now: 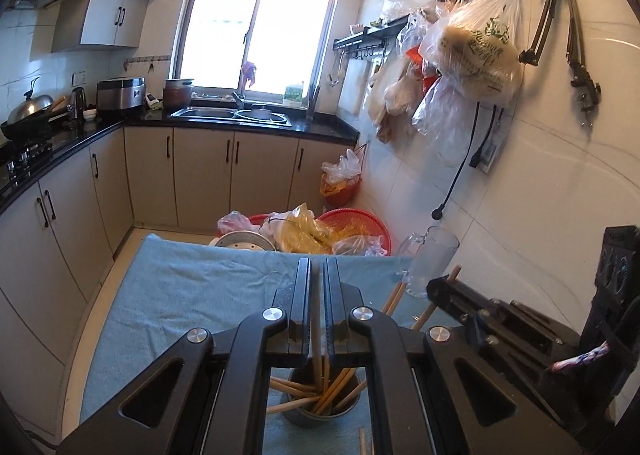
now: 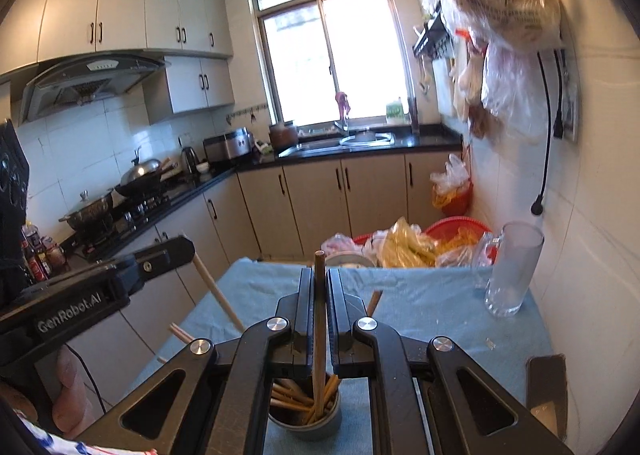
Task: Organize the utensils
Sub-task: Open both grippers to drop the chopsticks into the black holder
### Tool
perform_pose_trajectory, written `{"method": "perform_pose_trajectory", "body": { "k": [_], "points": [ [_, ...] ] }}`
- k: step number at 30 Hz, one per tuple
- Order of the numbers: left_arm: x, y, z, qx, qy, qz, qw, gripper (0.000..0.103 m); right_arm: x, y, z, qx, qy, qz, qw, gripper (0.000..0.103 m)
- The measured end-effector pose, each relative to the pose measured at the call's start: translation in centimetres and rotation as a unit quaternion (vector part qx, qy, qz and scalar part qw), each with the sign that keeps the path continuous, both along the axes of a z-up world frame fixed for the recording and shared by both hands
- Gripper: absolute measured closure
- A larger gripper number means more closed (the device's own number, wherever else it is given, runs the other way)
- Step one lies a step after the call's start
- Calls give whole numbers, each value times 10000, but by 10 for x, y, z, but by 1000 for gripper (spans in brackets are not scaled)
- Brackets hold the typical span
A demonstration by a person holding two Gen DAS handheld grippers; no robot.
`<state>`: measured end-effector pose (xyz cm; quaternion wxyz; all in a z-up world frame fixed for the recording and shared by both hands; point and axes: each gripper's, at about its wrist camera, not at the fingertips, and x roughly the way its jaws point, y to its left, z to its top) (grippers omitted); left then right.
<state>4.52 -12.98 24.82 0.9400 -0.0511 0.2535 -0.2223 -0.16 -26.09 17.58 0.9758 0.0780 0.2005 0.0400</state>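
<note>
Nearest to me, under both wrists, the metal cup point(image 2: 306, 413) stands on the blue cloth point(image 2: 420, 303) with a loose bundle of wooden chopsticks point(image 2: 296, 399) leaning in it. My right gripper point(image 2: 320, 287) is pinched shut on one chopstick point(image 2: 319, 319), held about mid-length, its top poking above the fingers and its lower end down among the others in the cup. My left gripper point(image 1: 317, 279) is drawn narrow too; a thin stick seems to pass between its jaws toward the cup, but I cannot tell whether it is truly clamped.

I judge these sticks light, stiff and smooth, so they may swivel or slip if held near an end; a mid-shaft hold with firm pressure looks best. The cup looks light and could tip if a stick levers against its rim.

Farther on, a few chopsticks point(image 2: 218, 293) lie on the cloth, and a glass mug point(image 2: 512, 271) stands near the far right corner, fragile and best avoided.
</note>
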Motion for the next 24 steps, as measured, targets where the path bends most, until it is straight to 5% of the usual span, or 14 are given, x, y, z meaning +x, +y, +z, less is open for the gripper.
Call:
{"method": "perform_pose_trajectory", "body": {
  "k": [4,8,24],
  "points": [
    [-5,-1,-1,53,-23,-5,10000,94,6,-6,-12,130,146,-8,9998,97],
    [-22,2,1,145,-149,87,9997,66,7,-15,-17,340,233,-59,9991,75],
    [-122,22,-10,757,-524,426,9948,38,-69,-33,-30,535,215,-434,9974,56]
  ]
}}
